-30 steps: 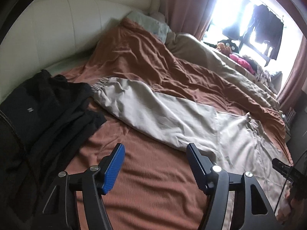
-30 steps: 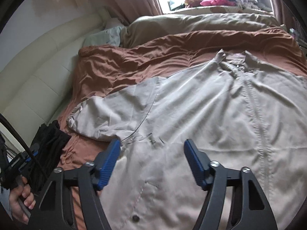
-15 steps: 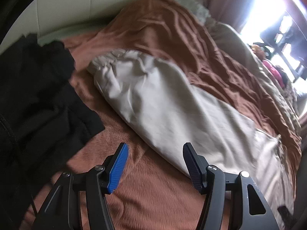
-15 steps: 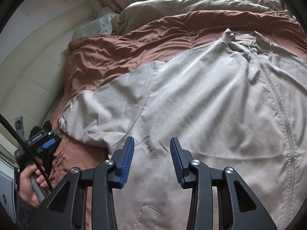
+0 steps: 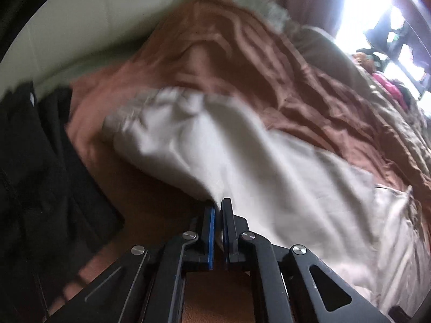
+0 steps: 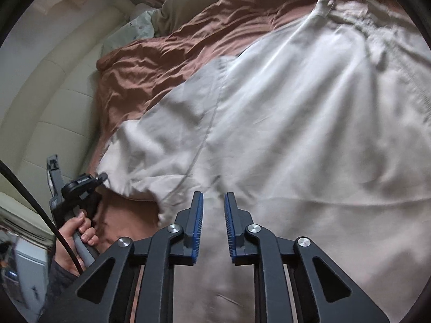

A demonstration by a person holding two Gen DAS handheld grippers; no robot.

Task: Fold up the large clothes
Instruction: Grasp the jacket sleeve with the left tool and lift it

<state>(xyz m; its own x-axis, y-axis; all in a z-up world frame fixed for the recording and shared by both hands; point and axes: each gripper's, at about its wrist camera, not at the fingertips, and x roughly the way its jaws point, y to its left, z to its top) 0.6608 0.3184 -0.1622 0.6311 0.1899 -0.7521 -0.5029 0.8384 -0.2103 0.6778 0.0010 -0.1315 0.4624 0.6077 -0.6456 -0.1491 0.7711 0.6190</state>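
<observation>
Beige jacket (image 5: 269,161) blurred; left tongs (image 5: 218,210) clamped on sleeve edge; right tongs (image 6: 213,202) closing over jacket body.

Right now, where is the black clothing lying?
In the left wrist view the black clothing lies at the left edge of the brown bedspread, beside the beige jacket sleeve's cuff end and below the cream headboard.

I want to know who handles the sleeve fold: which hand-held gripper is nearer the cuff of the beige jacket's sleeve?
Left. The left hand-held gripper is shut at the sleeve's lower edge, short of the cuff. The right hand-held gripper, jaws closing, is over the beige jacket body near the armpit.
</observation>
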